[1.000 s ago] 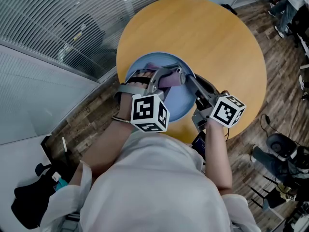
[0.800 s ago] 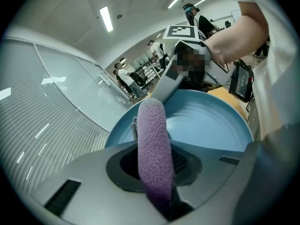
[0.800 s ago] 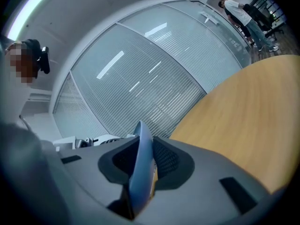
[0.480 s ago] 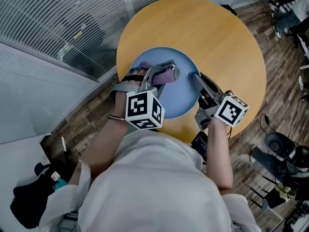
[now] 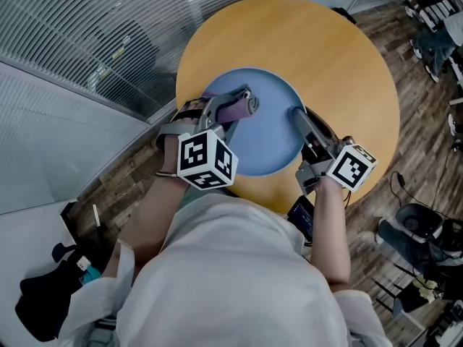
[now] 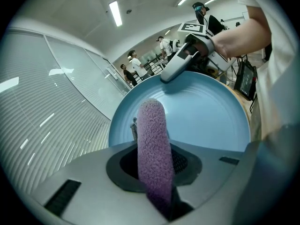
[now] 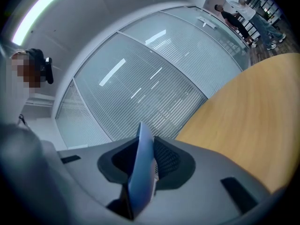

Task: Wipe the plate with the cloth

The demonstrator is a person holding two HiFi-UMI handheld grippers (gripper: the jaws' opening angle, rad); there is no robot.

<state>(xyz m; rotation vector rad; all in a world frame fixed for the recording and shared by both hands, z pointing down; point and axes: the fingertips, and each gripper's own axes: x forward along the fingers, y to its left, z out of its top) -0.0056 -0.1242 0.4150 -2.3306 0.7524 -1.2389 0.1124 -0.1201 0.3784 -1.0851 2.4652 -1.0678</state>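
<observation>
A round blue plate point(image 5: 264, 139) is on the wooden round table point(image 5: 325, 49). My left gripper point(image 5: 246, 101) is shut on a rolled purple cloth point(image 5: 233, 109) and holds it against the plate's upper left part. In the left gripper view the cloth point(image 6: 153, 163) sticks out of the left gripper point(image 6: 149, 125) over the plate point(image 6: 206, 116). My right gripper point(image 5: 296, 113) clamps the plate's right rim. The rim point(image 7: 143, 172) stands edge-on in the right gripper point(image 7: 143, 144), whose jaws have just been opening a little with the rim still between them.
A glass wall with blinds point(image 5: 108, 42) curves round the table's left side. A black bag point(image 5: 51, 295) lies on the floor at lower left. A chair base point(image 5: 423, 223) stands at right. Several people point(image 6: 136, 64) stand far off.
My left gripper has slid the cloth leftward across the plate toward its left rim. The plate and the right gripper have shifted slightly away from me.
</observation>
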